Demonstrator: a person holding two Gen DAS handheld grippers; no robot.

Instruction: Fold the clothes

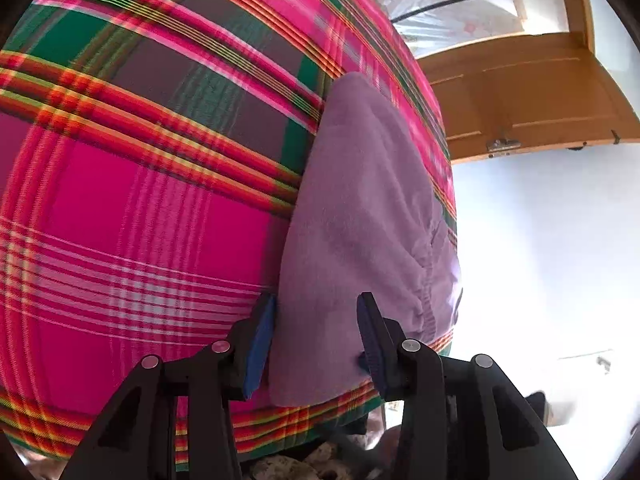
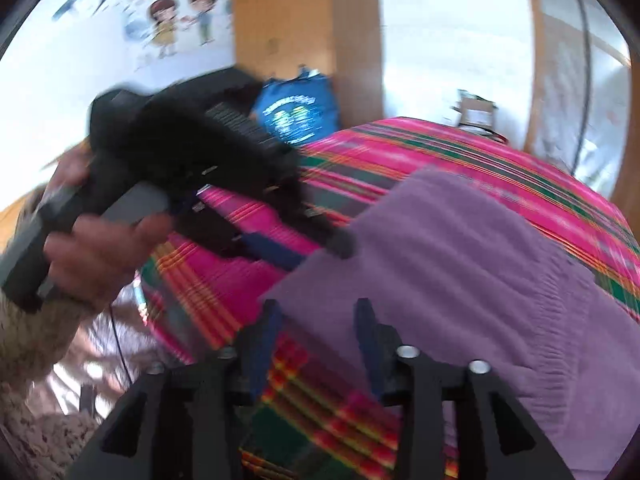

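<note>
Purple garment [image 1: 360, 216] lies as a compact doubled slab on the plaid cloth [image 1: 140, 200] — seemingly folded (finality unclear) — with left gripper [image 1: 316, 340] and right gripper [image 2: 318, 344] fingers spread, empty, at its edge.

White walls [image 1: 552, 240], wooden door [image 1: 532, 92], cartoon poster [image 2: 176, 20]

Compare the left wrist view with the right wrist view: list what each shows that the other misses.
Left wrist only: a wooden door and the purple garment's gathered elastic hem.

Right wrist only: the left tongs at the garment's edge, the hand holding them, a cartoon wall poster and a blue bag.

Both: the purple garment lying on the plaid cloth, and open tongs in front.
</note>
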